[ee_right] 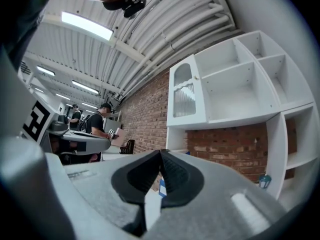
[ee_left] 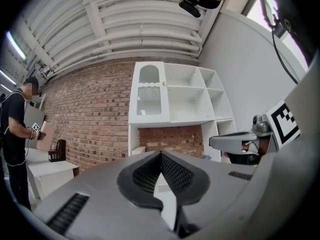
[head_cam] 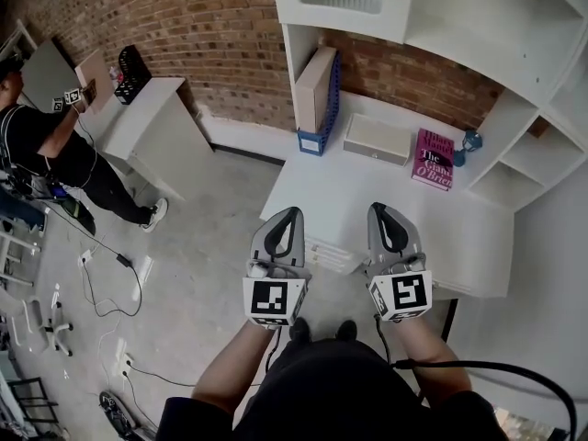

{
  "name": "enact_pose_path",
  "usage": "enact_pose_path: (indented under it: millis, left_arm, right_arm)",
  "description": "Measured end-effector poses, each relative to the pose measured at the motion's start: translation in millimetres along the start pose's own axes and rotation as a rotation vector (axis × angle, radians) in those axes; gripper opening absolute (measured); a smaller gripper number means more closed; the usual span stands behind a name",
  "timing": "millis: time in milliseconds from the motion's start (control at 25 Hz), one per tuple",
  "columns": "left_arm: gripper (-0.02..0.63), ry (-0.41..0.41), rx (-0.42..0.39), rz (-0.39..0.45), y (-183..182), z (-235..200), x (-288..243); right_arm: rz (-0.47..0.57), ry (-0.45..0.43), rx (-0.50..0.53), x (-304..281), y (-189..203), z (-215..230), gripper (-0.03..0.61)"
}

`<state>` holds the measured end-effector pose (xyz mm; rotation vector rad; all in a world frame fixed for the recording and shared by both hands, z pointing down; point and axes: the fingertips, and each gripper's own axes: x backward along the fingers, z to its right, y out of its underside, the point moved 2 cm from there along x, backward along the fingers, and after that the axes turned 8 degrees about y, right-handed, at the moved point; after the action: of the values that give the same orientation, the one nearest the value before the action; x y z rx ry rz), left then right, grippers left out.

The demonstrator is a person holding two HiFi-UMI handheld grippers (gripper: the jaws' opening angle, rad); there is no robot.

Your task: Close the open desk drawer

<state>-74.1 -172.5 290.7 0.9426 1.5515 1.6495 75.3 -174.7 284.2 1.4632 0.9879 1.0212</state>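
In the head view a white desk [head_cam: 478, 237] with a shelf unit stands before me. A white drawer [head_cam: 329, 254] juts out a little from under the desk's front edge, between and below my two grippers. My left gripper [head_cam: 292, 212] is held level over the desk's front left corner, jaws together with nothing in them. My right gripper [head_cam: 379, 209] hovers beside it over the desktop, also shut and empty. In the left gripper view the left gripper [ee_left: 161, 154] has its pads meeting, and in the right gripper view the right gripper [ee_right: 161, 152] does too; both point at the shelves.
On the desktop lie a pink book [head_cam: 433, 159], a flat white box [head_cam: 377, 139], a blue file holder [head_cam: 319, 108] with cardboard in it, and a small blue object [head_cam: 470, 141]. A person [head_cam: 41, 150] stands at another white desk [head_cam: 147, 122] on the left. Cables [head_cam: 110, 292] run over the floor.
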Motion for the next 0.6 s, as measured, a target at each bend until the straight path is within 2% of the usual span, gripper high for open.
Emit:
enact_pose_path:
  millis: [600]
  left_arm:
    - [0.0, -0.018, 0.011, -0.013, 3.7, -2.3, 10.1]
  right_arm:
    - [-0.002, -0.013, 0.006, 5.9, -1.1, -2.9, 0.005]
